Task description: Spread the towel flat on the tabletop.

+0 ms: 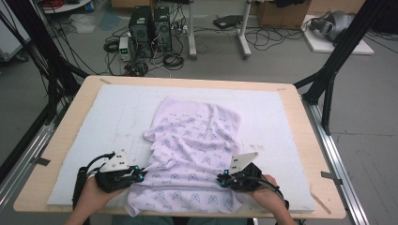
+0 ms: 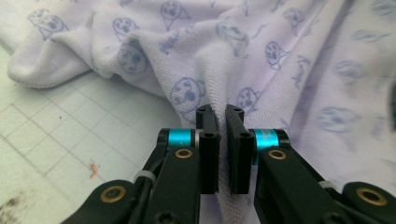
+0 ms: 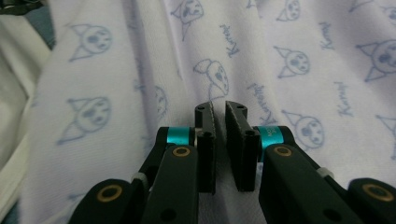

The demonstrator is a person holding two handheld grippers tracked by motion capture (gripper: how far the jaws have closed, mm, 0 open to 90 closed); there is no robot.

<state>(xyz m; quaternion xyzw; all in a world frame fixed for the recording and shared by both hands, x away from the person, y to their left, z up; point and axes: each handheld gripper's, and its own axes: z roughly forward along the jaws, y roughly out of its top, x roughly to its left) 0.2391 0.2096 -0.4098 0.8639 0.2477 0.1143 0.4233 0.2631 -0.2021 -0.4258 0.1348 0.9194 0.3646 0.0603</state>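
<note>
Both grips set: left gripper [image 1: 139, 174] and right gripper [image 1: 220, 179] clamped on near side edges of the lilac shirt [image 1: 195, 140], lying crumpled mid-mat [image 1: 84, 140]; flattening/folding not yet done.

— What is that garment [image 1: 195, 145] looking like up close?

— Soft knitted cloth, matt and pale lilac, showing a fine ribbed weave and printed blue faces. The mat [image 1: 94, 122] under it is looking like white, slightly rough matt sheet with a faint grid.

— And the worktop [image 1: 70, 117]?

— Pale wood, smooth. Each hand-held gripper [image 2: 222, 116] is showing matt black plastic, glossy blue metal rings and brass-coloured rivets.
</note>
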